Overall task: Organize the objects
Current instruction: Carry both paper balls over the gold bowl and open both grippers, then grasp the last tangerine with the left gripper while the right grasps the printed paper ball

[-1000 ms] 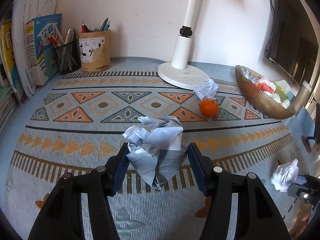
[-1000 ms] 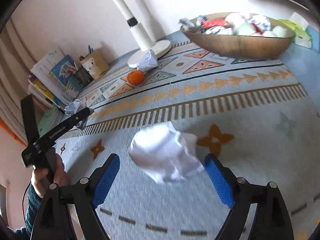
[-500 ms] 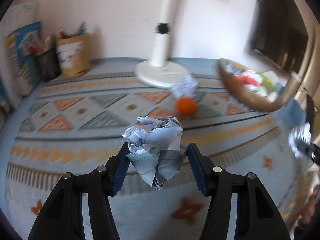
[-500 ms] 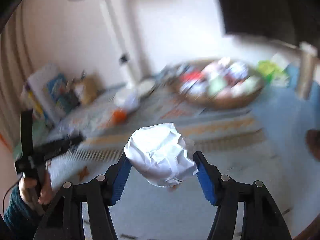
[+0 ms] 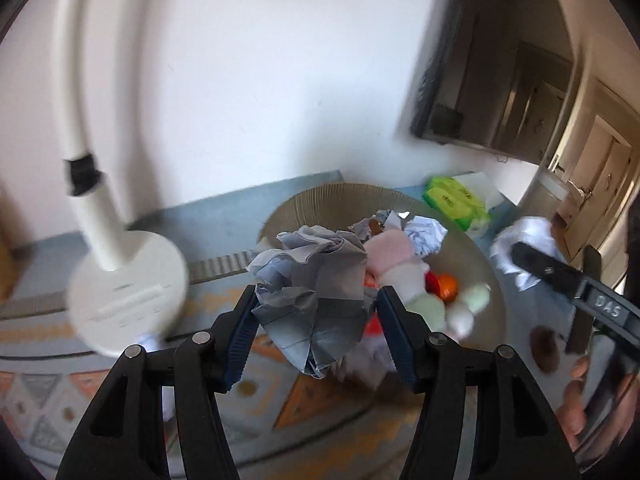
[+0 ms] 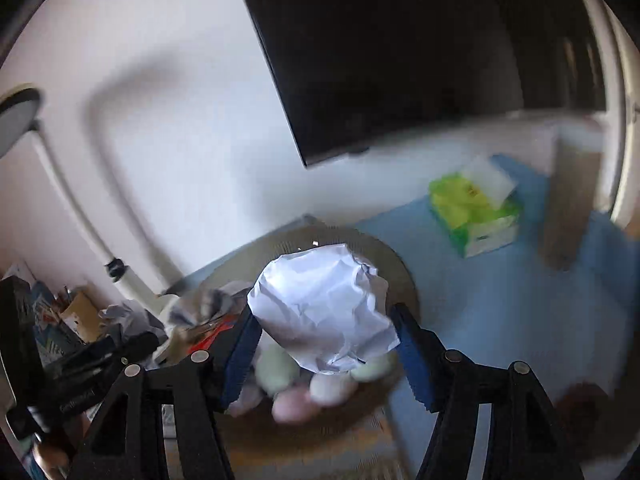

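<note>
Two crumpled wads to drop: grey-printed paper ball (image 5: 316, 300) clamped in left gripper (image 5: 316, 336), plain white paper ball (image 6: 324, 308) between right gripper (image 6: 326, 350) opening jaws, both above round brown woven bowl (image 5: 486, 264); centre over bowl, then release

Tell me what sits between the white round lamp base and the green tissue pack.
The wide tan bowl of crumpled paper and pastel toys lies there, seen in the left wrist view.
</note>
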`<state>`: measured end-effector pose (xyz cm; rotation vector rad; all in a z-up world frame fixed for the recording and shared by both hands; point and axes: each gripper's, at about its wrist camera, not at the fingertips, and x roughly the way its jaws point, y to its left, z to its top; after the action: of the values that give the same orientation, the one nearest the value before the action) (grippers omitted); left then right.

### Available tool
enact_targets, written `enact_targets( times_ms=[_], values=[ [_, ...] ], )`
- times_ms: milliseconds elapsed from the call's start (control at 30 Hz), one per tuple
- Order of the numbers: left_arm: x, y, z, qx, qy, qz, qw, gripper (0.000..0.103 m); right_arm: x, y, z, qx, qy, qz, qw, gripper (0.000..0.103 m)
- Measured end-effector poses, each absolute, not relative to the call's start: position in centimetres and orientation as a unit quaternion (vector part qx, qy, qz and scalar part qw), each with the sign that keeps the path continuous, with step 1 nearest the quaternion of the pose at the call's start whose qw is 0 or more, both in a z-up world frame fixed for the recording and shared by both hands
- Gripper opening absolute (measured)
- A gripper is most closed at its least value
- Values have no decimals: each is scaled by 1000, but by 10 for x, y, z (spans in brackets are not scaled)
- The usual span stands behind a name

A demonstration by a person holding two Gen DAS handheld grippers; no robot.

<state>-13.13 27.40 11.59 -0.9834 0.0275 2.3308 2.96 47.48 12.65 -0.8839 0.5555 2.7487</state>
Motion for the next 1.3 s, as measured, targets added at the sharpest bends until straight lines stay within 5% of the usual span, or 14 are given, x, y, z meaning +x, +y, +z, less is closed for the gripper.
enact_targets(
  times_ms=[167,433,567,667,733,1033,1300],
  values=[
    [-160,292,97,-408,-5,856,317,86,-18,494,109,-327,178,923,93,70],
    [-120,216,114,-398,-40,863,307,86,35,467,120,-301,204,931,4,76],
    [-76,137,112,-384,-30,889,248,87,66,410,124,-299,197,929,-96,103],
    [-55,78,95,-393,-39,901,178,100,80,359,120,-305,186,921,-155,103],
    [-45,45,82,-385,-48,914,121,101,83,329,111,-316,180,916,-173,103],
    [-26,-9,36,-406,-64,908,77,101,61,247,33,-387,112,912,-76,103],
    [-17,4,42,-389,-35,917,87,101,57,253,31,-391,96,915,-23,103]
  ],
)
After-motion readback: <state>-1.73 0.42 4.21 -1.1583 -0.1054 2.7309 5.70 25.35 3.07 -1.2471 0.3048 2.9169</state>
